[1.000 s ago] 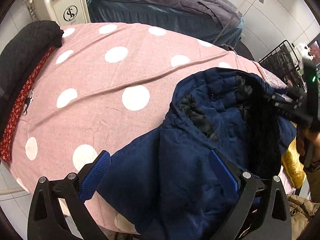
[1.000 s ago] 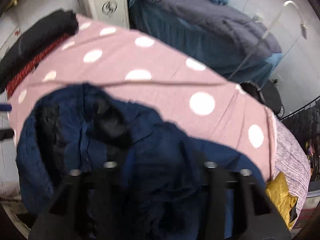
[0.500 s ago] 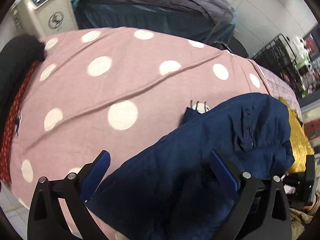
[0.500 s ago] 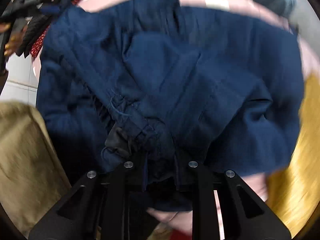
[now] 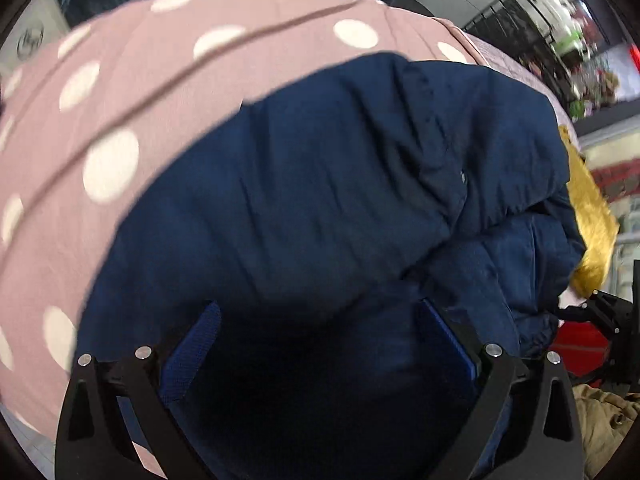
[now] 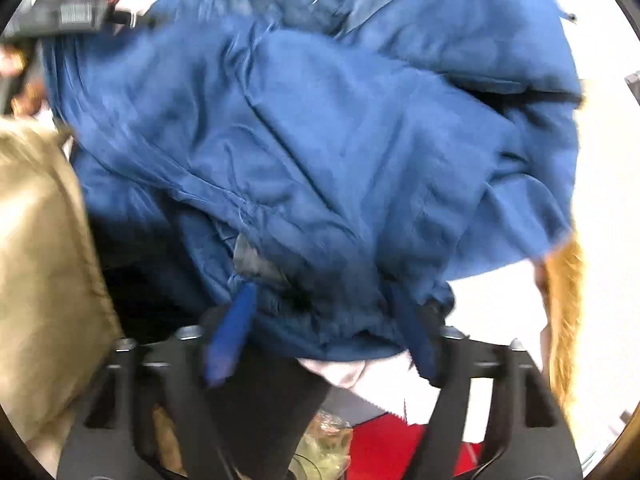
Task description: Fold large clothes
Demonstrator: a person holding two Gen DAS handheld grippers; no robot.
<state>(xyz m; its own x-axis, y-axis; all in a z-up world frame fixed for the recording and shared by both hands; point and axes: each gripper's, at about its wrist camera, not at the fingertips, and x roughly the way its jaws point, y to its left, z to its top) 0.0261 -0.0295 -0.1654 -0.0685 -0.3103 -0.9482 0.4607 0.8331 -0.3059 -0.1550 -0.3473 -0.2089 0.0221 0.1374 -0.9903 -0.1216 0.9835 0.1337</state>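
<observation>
Bulky navy-blue padded jacket point(image 5: 328, 184) heaped on the pink white-dotted bedsheet point(image 5: 132, 92).
Left gripper point(image 5: 318, 324), jaws wide, straddles its near edge; right gripper point(image 6: 326, 312), jaws also spread, brackets the gathered hem beside mustard-yellow fabric point(image 6: 562, 316).

A lived-in domestic room is shown, most likely a bedroom or laundry corner of a home. A wide soft surface is covered by a pink sheet with white polka dots point(image 5: 168, 92), as on a bed. Clothing is strewn about: a navy padded jacket point(image 5: 340, 184), a mustard-yellow fuzzy garment point(image 5: 592, 220) and a tan garment point(image 6: 36, 248). A black wire rack point(image 5: 516, 28) is seen at the back against a pale wall, with cluttered, blurred household goods beside it. A dark heap of bedding is visible at the top edge of the left wrist view.
</observation>
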